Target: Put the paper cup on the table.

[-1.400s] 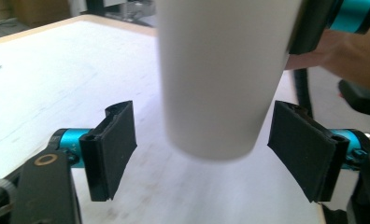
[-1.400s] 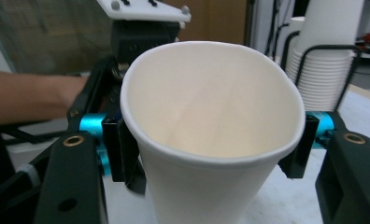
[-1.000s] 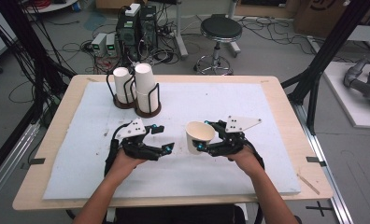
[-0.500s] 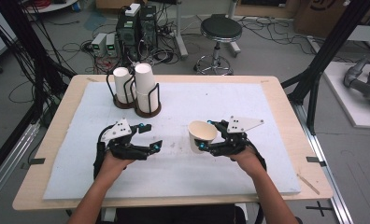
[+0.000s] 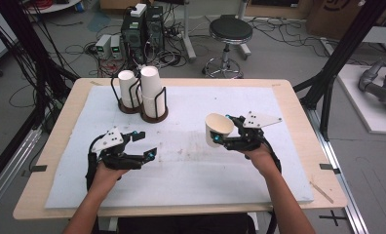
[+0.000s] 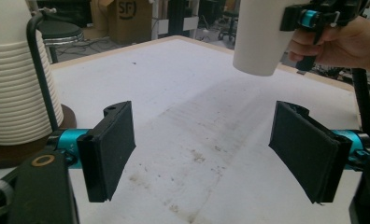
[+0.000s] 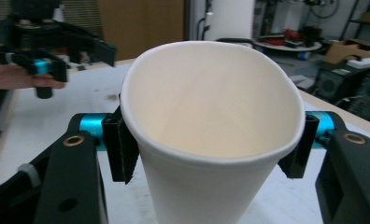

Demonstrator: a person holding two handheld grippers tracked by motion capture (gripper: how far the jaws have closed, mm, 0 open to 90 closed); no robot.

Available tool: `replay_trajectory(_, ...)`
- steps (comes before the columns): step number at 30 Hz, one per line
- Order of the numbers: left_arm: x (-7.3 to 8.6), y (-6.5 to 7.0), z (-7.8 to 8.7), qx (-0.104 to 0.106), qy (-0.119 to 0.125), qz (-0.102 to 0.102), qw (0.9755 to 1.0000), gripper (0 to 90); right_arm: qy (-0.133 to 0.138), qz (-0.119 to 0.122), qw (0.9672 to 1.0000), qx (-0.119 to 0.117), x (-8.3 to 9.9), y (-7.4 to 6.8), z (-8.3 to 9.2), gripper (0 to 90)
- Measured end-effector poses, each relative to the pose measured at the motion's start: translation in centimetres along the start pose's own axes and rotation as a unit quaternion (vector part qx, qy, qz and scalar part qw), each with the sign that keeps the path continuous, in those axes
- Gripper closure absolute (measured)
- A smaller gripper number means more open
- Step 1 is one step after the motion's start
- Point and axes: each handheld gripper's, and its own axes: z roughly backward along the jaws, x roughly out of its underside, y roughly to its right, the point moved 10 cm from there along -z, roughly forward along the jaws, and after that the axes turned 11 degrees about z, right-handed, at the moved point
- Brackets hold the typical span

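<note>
My right gripper [image 5: 223, 131] is shut on a white paper cup [image 5: 217, 128], held tilted above the white mat right of centre. In the right gripper view the cup [image 7: 211, 135] sits squeezed between both pads, its mouth facing the camera. My left gripper [image 5: 143, 145] stands open at the front left with nothing between its jaws; the left gripper view shows bare mat between its pads [image 6: 110, 149]. That view also has the held cup [image 6: 262, 35] at the top right. Two stacks of white cups [image 5: 149, 90] stand in black wire holders at the back left.
A white mat [image 5: 191, 161] covers most of the wooden table [image 5: 298, 122]. The cup holders [image 5: 154, 116] stand on round brown bases near the far left edge. Stains mark the mat's middle. A stool and computer cases stand on the floor beyond the table.
My left gripper has slid left across the mat, away from the cup and the right gripper. The right gripper and its cup have stayed nearly in place.
</note>
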Motion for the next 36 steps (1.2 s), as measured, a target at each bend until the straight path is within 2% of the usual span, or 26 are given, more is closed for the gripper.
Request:
replay_trajectory(8,0.9,-0.4,0.2,0.001,-0.003,0.000,1.0000,22.1,-0.007,-0.022,0.9978,0.063,1.0,3.8,0.6,35.7)
replay_trajectory(17,1.6,-0.4,-0.1,0.007,-0.010,-0.003,0.9999,22.1,-0.019,-0.051,0.9930,0.104,2.8,6.6,0.9,35.7)
replay_trajectory(19,1.6,-0.4,-0.1,0.008,-0.008,0.000,0.9999,22.1,-0.028,-0.059,0.9911,0.116,3.6,7.3,0.9,35.7)
replay_trajectory(26,1.9,-0.3,-0.4,0.009,-0.013,0.000,0.9999,22.1,-0.066,-0.080,0.9853,0.136,6.0,8.7,0.5,35.7)
replay_trajectory(29,1.9,-0.2,-0.4,0.009,-0.013,-0.001,0.9999,22.1,-0.099,-0.096,0.9802,0.142,7.8,9.2,0.5,35.4)
replay_trajectory(31,1.9,-0.3,-0.4,0.010,-0.013,-0.001,0.9999,22.1,-0.108,-0.102,0.9778,0.148,8.6,9.5,0.6,35.3)
replay_trajectory(36,2.0,-0.4,-0.5,0.008,-0.012,0.002,0.9999,22.1,-0.121,-0.109,0.9759,0.145,9.8,9.5,0.7,34.7)
